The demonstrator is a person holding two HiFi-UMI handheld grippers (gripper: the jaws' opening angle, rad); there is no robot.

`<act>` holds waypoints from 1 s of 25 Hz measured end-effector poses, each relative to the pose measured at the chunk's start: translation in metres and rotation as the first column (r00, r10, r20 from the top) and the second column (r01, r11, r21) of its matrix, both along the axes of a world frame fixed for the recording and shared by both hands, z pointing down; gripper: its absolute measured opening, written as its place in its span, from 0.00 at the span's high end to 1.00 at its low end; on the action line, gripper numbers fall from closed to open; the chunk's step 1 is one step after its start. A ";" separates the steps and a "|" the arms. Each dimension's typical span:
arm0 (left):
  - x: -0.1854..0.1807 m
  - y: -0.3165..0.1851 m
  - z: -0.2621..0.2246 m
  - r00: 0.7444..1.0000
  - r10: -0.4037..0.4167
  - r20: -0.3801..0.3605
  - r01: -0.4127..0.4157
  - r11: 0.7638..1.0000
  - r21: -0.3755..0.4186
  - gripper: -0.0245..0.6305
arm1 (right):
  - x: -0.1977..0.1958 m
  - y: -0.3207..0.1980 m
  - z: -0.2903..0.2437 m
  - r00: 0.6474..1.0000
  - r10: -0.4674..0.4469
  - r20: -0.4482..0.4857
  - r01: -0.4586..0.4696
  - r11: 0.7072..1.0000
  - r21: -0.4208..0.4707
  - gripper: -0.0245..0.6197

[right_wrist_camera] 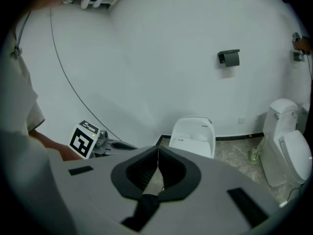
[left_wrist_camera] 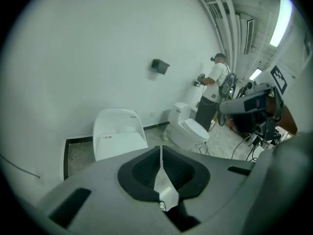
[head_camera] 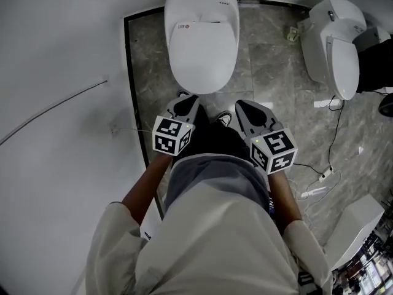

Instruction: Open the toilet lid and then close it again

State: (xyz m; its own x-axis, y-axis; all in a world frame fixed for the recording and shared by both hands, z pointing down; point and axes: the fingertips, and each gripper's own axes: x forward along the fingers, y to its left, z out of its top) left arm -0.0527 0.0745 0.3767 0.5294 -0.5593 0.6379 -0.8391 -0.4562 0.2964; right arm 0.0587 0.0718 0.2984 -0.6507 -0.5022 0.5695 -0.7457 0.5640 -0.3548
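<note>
1. The left gripper [left_wrist_camera: 160,153] is clenched. Its two jaws meet in a thin line at the tips, and nothing is caught between them.
2. The right gripper [right_wrist_camera: 157,154] is closed up the same way, jaws touching at the tips and empty.
3. In the head view both grippers are held side by side in front of the person's body. Their tips point toward the toilet [head_camera: 202,17], and neither touches anything.
4. The toilet stands just ahead of the grippers with its back to the white wall [head_camera: 55,72]. The toilet lid [head_camera: 202,57] lies flat over the bowl, fully down.
5. The toilet sits on a grey marble floor [head_camera: 270,72], which has a black border strip [head_camera: 129,72] along its left side.
6. A second toilet [head_camera: 334,48], its lid also down, stands well off to the right. A thin cable [head_camera: 336,134] trails over the floor beside it.
7. A dark paper holder [right_wrist_camera: 229,58] is fixed high on the wall, between the two toilets.
8. In the left gripper view, another person [left_wrist_camera: 212,89] stands at the wall beyond the second toilet.
</note>
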 end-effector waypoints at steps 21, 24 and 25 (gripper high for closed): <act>-0.032 -0.010 -0.188 0.984 -0.099 -0.149 0.145 0.930 0.338 0.93 | -0.002 -0.010 -0.098 0.994 -0.052 0.099 0.035 0.986 0.166 0.95; -0.032 -0.010 -0.203 0.978 -0.122 -0.170 0.178 0.911 0.371 0.93 | 0.003 -0.010 -0.106 0.992 -0.071 0.100 0.051 0.980 0.191 0.95; -0.032 -0.008 -0.205 0.976 -0.134 -0.173 0.192 0.906 0.378 0.93 | 0.005 -0.007 -0.107 0.992 -0.079 0.101 0.058 0.979 0.196 0.95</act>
